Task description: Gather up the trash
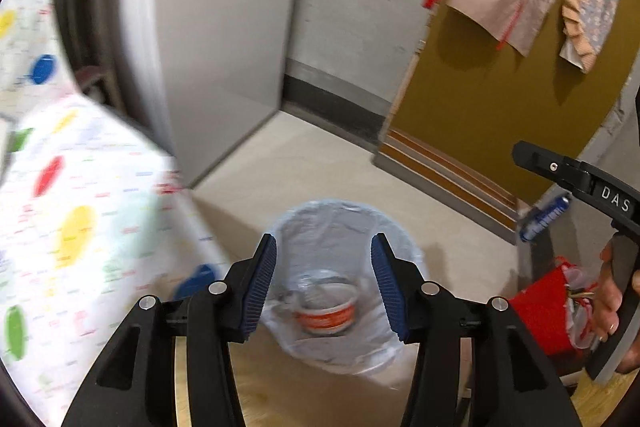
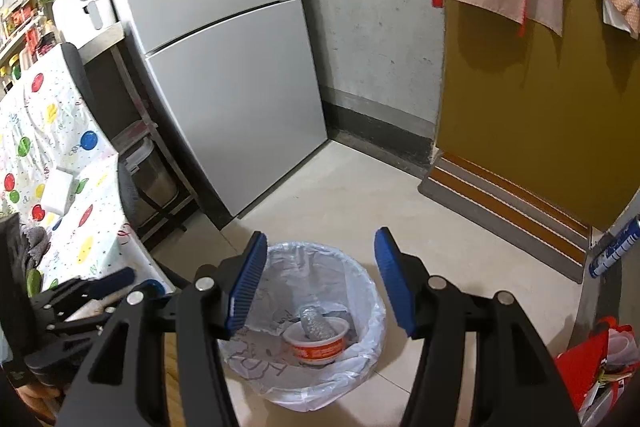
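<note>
A spotty cloth covers the bench [image 2: 72,155] on the left. Both the left gripper [image 1: 323,281] and right gripper [image 2: 320,279] have fingers wide open, holding nothing. Below them, the trash bin [image 2: 360,275] on the floor holds a cup [image 2: 318,345] and a crushed bottle [image 2: 316,323].

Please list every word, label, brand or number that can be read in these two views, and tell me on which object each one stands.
"DAS": white letters on the black right gripper, seen in the left wrist view.

Blurred, unreadable: white print on the blue tube by the doorway.

Too small to read: print on the orange-and-white paper cup inside the white-lined trash bin.

Unreadable: faint scrawls on the colourful dotted tablecloth.

The black left gripper shows no text.
</note>
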The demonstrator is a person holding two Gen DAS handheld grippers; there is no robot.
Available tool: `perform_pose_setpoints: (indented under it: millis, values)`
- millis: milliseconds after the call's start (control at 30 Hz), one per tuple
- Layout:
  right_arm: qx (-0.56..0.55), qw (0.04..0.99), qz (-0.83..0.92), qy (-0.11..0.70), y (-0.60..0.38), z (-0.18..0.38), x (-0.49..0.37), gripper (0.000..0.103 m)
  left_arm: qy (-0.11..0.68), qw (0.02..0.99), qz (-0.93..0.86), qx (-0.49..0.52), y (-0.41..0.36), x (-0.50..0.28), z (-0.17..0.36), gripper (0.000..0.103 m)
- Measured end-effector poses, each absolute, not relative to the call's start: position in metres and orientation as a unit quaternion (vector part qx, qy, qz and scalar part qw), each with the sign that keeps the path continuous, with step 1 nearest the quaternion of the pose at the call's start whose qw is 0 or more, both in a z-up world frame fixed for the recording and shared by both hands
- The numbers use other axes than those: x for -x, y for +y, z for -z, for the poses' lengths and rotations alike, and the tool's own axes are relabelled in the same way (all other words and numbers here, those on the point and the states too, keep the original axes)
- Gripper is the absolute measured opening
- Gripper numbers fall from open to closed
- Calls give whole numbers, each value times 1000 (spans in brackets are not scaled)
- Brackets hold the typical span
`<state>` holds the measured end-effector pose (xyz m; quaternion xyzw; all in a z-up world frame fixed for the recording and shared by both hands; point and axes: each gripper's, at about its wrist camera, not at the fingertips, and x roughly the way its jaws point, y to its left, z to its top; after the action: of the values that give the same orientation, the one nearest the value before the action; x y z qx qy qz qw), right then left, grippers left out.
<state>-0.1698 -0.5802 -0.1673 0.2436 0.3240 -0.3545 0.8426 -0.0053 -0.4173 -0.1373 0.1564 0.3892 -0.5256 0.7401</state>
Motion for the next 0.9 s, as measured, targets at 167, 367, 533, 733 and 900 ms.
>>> perform_pose_setpoints:
  millis: [167,367,533,733,900]
  values:
    - [-217,870,312,314,-555,149,144,56,375,779,481,-147,-364,-12,118,54]
    - [-205,902,219,309,-512,126,99,56,388,817,407,-126,-276,-33,107,55]
    - [-197,917,133,320,-467,115,51,61,412,853,310,-82,-185,-54,105,64]
    - [-151,928,43,338,-389,108,-9,61,415,888,192,-46,-89,-79,99,66]
    - [-120,927,-14,355,-335,102,-58,61,415,902,116,-23,-32,-102,94,66]
